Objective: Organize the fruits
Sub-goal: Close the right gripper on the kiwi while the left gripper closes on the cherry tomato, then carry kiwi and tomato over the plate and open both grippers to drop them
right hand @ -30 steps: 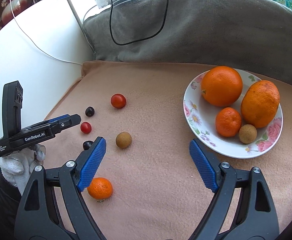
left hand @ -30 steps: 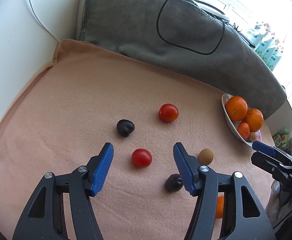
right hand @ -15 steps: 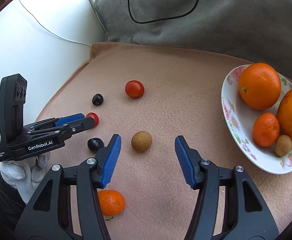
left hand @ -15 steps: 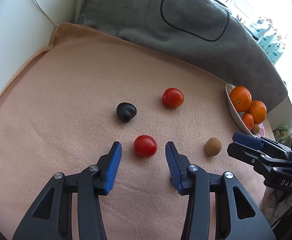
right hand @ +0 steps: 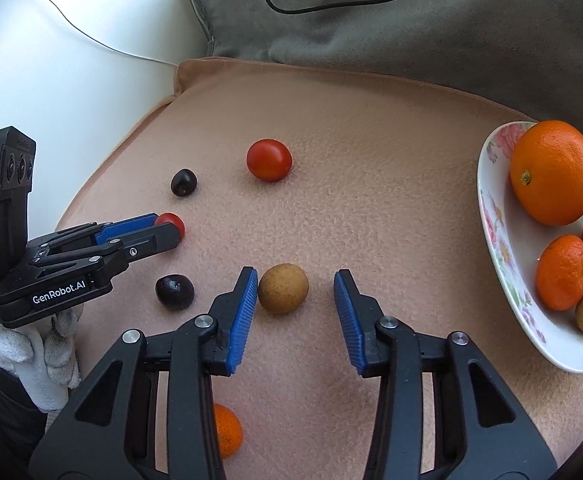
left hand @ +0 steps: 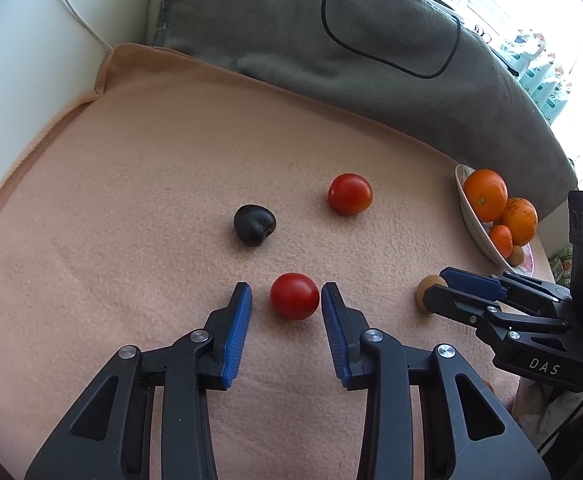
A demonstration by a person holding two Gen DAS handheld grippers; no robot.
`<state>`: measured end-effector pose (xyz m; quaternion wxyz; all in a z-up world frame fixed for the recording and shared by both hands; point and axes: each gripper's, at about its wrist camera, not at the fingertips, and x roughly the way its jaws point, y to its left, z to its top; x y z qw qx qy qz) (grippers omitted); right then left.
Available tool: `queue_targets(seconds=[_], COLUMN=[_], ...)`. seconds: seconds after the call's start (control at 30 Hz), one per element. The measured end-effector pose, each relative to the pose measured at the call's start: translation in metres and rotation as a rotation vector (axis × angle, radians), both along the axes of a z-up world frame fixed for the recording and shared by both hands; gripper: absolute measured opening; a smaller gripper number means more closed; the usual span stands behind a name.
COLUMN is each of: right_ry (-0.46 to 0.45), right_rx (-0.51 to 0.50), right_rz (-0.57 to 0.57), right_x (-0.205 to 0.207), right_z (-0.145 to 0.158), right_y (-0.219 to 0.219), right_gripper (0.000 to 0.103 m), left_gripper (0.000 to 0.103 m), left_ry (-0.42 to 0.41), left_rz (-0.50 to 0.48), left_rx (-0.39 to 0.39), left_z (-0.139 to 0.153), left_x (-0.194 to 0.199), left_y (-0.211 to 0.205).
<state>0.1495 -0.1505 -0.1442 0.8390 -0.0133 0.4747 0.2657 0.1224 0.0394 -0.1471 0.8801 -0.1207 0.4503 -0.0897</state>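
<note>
— Where the casings face the cameras, what can you read?
— "GenRobot.AI" on the left gripper (right hand: 167,228) seen from the right wrist view, with smaller print below it too fine to read; "DAS" on the right gripper (left hand: 437,290) seen from the left.
— And the claws?
— Both parted. The left straddles a small red tomato (left hand: 294,296) without touching it; the right has a brown round fruit (right hand: 283,288) between its blue pads, the left pad at its side (contact unclear).
— What is hidden?
— A tangerine (right hand: 227,432) half behind the right gripper's arm, and the floral plate (right hand: 495,240) of oranges cut off at the frame edge.
</note>
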Motion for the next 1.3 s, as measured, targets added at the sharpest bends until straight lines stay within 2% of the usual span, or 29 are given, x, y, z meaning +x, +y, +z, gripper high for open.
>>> queue_targets(seconds=[0.3, 0.5, 0.77, 1.03, 1.3], right_ry=[0.011, 0.008, -0.020, -0.055, -0.128], right_rx=[0.003, 0.013, 0.055, 0.101, 0.132], right_rz=[0.024, 0.008, -0.039, -0.109, -0.209], right_x=[0.000, -0.003, -0.008, -0.019, -0.020], right_z=[-0.004, -0.004, 0.011, 0.029, 0.055], right_y=[0.003, -0.001, -0.024, -0.060, -0.111], right_gripper=[0.028, 0.028, 0.028, 0.028, 0.028], left_gripper=[0.025, 0.024, 0.024, 0.024, 0.024], left_ry=[-0.004, -0.009, -0.021, -0.041, -0.068], left_rz=[-0.010, -0.010, -0.014, -0.042, -0.108], left_rx=[0.012, 0.009, -0.003, -0.018, -0.029], left_z=[-0.002, -0.002, 0.005, 0.016, 0.031], left_x=[0.000, 0.000, -0.002, -0.004, 0.000], left_y=[-0.004, -0.003, -0.005, -0.017, -0.048])
